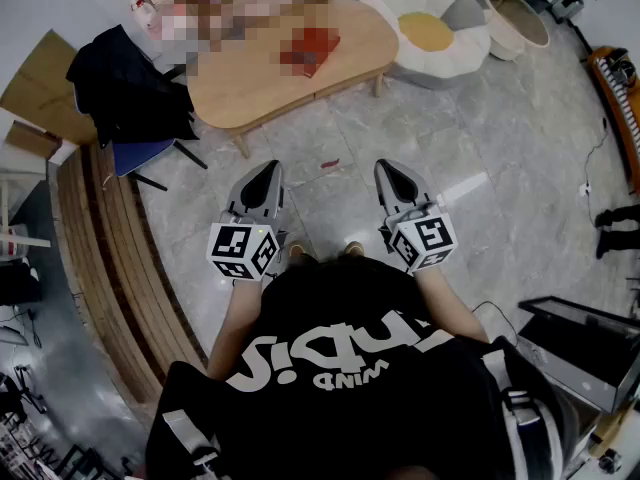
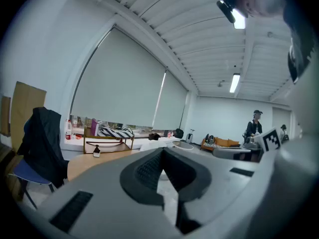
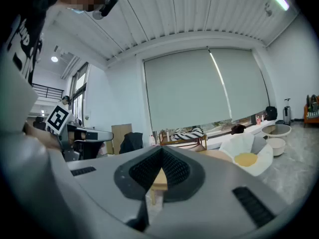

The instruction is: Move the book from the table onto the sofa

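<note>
Red book (image 1: 312,48) lies flat on the wooden table (image 1: 250,93), its long axis seemingly slanted, while my left gripper (image 1: 267,166) and right gripper (image 1: 389,165) are pressed together, empty.

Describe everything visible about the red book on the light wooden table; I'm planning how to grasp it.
The red book lies flat on the light wooden table, toward the end nearest the white petal-shaped sofa. It looks thin and roughly rectangular, askew to the table's edge. Its cover detail is too blurred to tell. Only the tabletop touches it; the left gripper and right gripper, both shut and empty, are well short of it.
</note>
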{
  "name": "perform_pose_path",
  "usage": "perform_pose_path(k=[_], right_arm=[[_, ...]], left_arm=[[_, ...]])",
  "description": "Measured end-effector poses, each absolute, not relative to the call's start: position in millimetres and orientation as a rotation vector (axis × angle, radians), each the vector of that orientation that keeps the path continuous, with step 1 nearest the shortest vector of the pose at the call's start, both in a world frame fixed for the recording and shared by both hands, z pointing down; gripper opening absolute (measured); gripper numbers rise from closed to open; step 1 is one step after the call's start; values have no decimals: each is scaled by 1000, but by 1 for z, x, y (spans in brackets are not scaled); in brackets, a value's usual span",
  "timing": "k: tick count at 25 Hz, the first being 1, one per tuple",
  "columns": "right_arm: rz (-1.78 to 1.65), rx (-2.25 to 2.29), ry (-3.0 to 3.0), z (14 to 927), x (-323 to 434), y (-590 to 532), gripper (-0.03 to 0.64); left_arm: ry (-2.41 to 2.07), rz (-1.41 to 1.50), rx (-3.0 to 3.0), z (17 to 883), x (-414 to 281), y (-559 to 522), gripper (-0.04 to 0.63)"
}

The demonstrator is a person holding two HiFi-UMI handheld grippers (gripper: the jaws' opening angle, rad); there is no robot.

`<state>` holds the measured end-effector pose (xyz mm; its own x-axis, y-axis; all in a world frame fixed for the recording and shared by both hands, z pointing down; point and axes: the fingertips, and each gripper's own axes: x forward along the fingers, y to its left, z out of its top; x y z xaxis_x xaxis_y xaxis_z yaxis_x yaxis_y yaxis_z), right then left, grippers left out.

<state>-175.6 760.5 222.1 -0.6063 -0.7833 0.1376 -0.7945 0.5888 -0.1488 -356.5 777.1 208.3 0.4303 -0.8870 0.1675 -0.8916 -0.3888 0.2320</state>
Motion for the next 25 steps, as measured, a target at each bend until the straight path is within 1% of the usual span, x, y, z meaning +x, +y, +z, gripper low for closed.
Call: perform_pose_path(k=[16, 25], right_arm=[[345, 1372, -2768, 228, -208, 765, -3], [318, 1501, -2725, 231, -230, 760, -3]], left_arm=[[-1501, 59, 2424, 214, -387, 770, 8], [-1396, 73, 2509, 219, -413, 760, 8]])
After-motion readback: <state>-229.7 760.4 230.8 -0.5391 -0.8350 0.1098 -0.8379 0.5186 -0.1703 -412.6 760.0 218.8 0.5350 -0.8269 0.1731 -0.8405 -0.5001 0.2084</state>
